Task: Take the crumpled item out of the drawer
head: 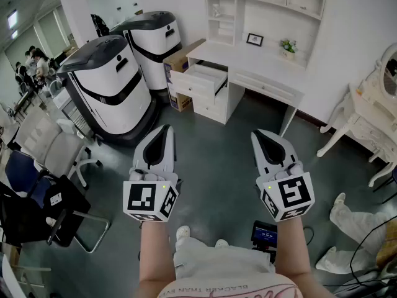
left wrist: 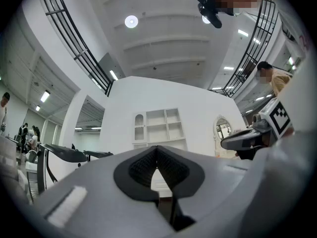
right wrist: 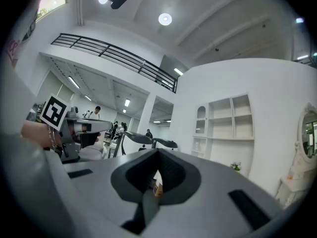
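Observation:
A white desk (head: 260, 67) stands across the room with its upper left drawer (head: 201, 79) pulled open. From here I cannot see inside the drawer, and no crumpled item shows. My left gripper (head: 164, 132) and right gripper (head: 262, 136) are held side by side at waist height, pointing toward the desk and far short of it. Both are shut with nothing between the jaws. The left gripper view shows the left gripper (left wrist: 157, 155) with its pads meeting in front of the desk's shelving. In the right gripper view the right gripper (right wrist: 157, 158) is likewise closed.
Two large white-and-black machines (head: 111, 85) stand left of the desk, with a cardboard box (head: 180, 61) between them and it. Office chairs (head: 56, 148) crowd the left side. A white dressing table (head: 372, 104) stands at the right. Grey floor (head: 217, 154) lies between me and the desk.

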`<state>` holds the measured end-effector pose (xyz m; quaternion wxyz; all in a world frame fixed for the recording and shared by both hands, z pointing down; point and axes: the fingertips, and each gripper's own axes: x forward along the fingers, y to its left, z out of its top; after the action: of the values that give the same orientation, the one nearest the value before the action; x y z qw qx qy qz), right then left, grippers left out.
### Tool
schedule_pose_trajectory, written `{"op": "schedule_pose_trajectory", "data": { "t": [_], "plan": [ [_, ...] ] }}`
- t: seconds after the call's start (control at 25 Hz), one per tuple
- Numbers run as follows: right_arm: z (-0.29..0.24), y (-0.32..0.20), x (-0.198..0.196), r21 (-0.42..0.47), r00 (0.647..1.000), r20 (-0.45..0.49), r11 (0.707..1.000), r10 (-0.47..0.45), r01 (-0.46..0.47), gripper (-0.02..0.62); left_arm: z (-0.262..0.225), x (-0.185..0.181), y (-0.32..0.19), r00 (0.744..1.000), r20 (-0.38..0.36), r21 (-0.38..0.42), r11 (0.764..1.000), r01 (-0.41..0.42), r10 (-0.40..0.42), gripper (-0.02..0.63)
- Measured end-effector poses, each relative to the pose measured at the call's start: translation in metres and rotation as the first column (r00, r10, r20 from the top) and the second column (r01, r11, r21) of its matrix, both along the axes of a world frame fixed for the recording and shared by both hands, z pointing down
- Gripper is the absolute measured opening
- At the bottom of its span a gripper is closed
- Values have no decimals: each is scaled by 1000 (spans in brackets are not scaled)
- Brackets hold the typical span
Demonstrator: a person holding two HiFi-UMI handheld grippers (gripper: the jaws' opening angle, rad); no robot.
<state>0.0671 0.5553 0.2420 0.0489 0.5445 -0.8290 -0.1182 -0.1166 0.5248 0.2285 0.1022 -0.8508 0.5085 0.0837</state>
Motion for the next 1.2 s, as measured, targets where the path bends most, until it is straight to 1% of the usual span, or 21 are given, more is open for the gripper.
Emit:
{"op": "schedule_pose_trajectory", "data": {
  "t": [0.24,0.44,0.64,0.72,1.0,1.2],
  "plan": [
    [6,7,10,0,1000,7,1000,1,-1,5,6,11,5,1000,15,-8,1000,8,-7,11],
    [16,8,18,-18,1000,14,1000,0,1,5,11,17,5,1000,22,-16,1000,13,-12,9],
    [6,2,29,4,995,104,1000,5,-6,5,11,21,-3,1000,14,-21,1000,15,-15,9],
    [9,-3,30,-2,995,97,1000,10,-10,5,12,20,-9,1000,11,-25,1000,17,-16,9],
    [26,-41,20,-34,997,73,999,6,-4,6,24,12,-46,1000,7,-46,999,20,-20,9],
    [28,-92,7,-32,998,54,999,-7,9,6,27,-3,-97,1000,-8,-47,998,28,-28,9]
  ]
}}
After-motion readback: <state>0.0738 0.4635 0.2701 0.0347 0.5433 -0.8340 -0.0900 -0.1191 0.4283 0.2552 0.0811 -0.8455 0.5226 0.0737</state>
